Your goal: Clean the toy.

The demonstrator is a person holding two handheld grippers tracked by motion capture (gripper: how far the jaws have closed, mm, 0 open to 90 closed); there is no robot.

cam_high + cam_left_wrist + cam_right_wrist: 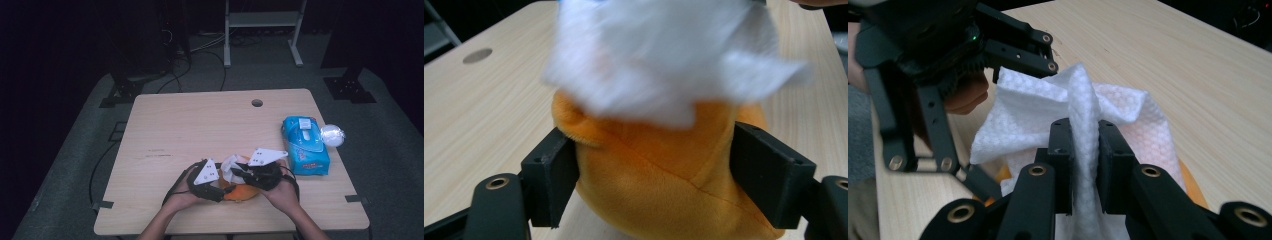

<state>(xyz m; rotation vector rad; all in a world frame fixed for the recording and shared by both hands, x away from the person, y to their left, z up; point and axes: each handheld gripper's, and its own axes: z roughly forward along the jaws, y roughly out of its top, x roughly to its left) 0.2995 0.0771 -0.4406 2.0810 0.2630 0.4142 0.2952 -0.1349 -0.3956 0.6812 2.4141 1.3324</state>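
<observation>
Centrally, left gripper clamping orange plush, right gripper pinching white wipe, blue wipes pack nearby.

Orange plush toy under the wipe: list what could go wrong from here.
1. The left gripper squeezes the soft orange plush toy; it could squirm free under rubbing.
2. The right gripper pinches only a fold of the white wipe, which might slip out or bunch.
</observation>
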